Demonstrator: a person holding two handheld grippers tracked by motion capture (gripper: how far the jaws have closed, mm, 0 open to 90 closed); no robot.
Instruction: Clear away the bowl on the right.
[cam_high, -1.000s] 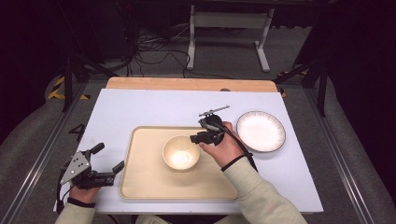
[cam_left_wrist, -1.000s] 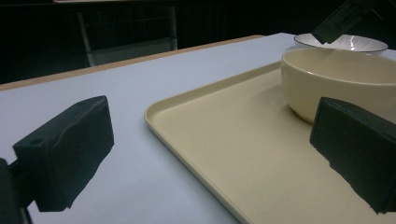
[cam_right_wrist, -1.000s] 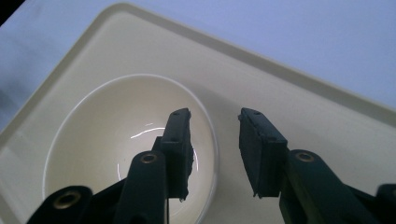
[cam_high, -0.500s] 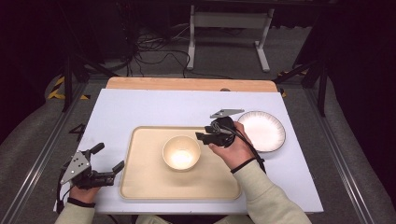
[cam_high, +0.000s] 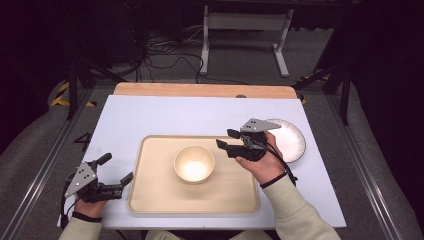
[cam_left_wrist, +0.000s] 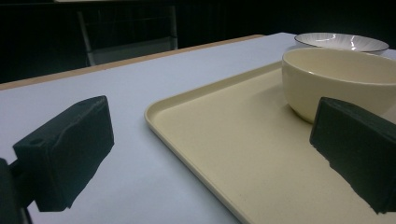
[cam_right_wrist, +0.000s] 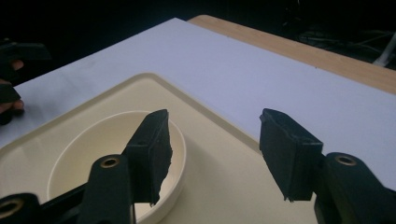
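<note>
The bowl (cam_high: 194, 163) is sitting upright and empty at the middle of the tray (cam_high: 150, 197), touching nothing but the tray floor. The right gripper (cam_high: 226, 140) is hovering just beside the bowl's right rim, its jaws spread wide and gripping nothing; in the right gripper view one jaw is hanging over the bowl's rim (cam_right_wrist: 180, 140) and the other over bare tray. To judge by this, the step in hand is a rim grasp: one jaw should be lowered inside the wall and one outside, then closed squarely so the bowl is not tipping. The left gripper (cam_high: 116, 173) is resting at the tray's left edge, jaws also wide apart and empty. Count: one bowl, one tray, one plate (cam_high: 292, 141) lying to the right on the white table (cam_high: 175, 115), two grippers.
</note>
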